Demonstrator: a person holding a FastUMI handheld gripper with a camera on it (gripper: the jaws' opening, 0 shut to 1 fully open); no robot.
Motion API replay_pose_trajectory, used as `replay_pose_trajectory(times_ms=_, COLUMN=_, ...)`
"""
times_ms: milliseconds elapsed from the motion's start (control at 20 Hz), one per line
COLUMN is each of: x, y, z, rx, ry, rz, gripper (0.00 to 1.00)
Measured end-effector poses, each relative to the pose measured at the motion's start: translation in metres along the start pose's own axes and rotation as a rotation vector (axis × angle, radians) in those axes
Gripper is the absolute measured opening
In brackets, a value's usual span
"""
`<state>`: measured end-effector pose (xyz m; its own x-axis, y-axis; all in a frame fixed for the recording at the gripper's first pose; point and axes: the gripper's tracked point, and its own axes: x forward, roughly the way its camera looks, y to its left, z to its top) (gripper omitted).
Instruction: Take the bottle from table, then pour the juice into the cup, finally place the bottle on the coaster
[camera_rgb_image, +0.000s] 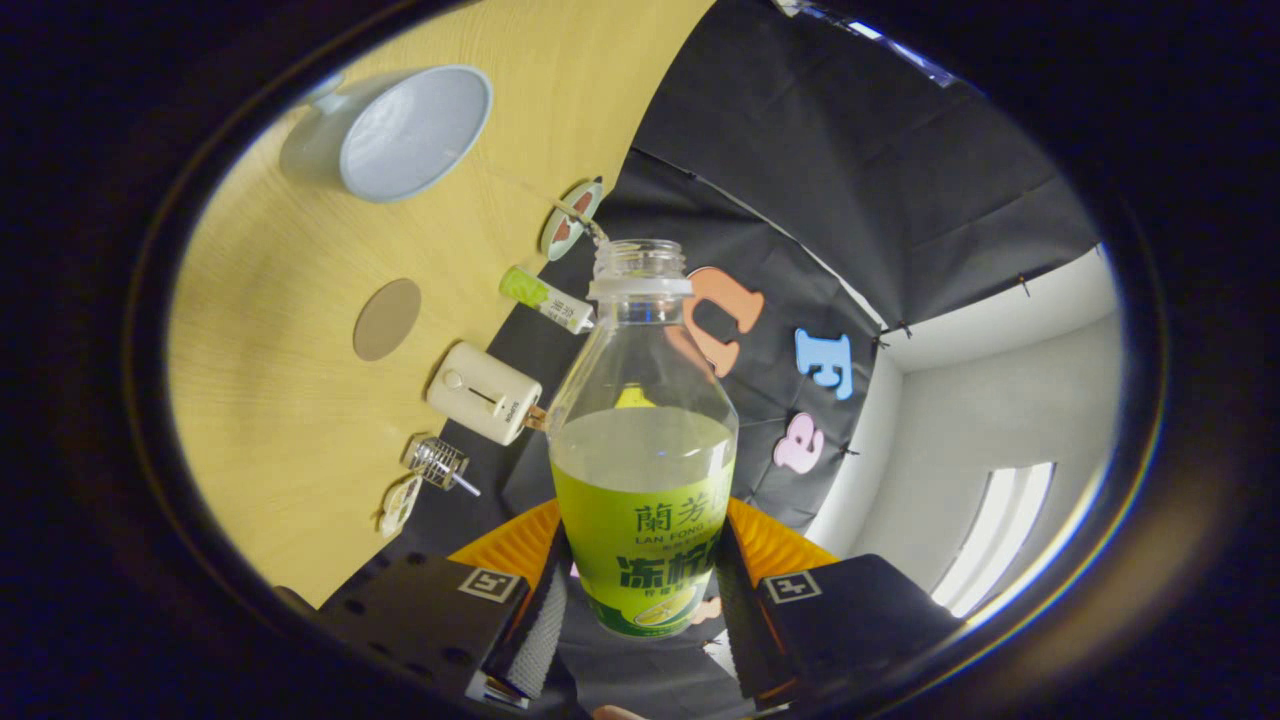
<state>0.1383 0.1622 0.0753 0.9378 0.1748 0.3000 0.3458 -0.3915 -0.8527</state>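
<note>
Wooden table: one cup, one coaster, one jaw-clamped bottle.

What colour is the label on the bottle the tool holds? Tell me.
Bright green with dark lettering, on the bottle clamped in the tool; clearest in the gripper view.

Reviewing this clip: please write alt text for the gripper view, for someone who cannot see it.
The gripper is shut on an uncapped juice bottle about half full, held between its fingers and lifted off the wooden table. Beyond it on the table sit a pale blue cup, a round coaster and several small items along the booth wall.
</note>
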Motion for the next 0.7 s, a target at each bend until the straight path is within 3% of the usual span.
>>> replay_pose_trajectory(times_ms=700, x=-0.0016, y=-0.0010, z=0.0029, rx=0.025, ry=-0.004, rz=-0.003, gripper=0.74)
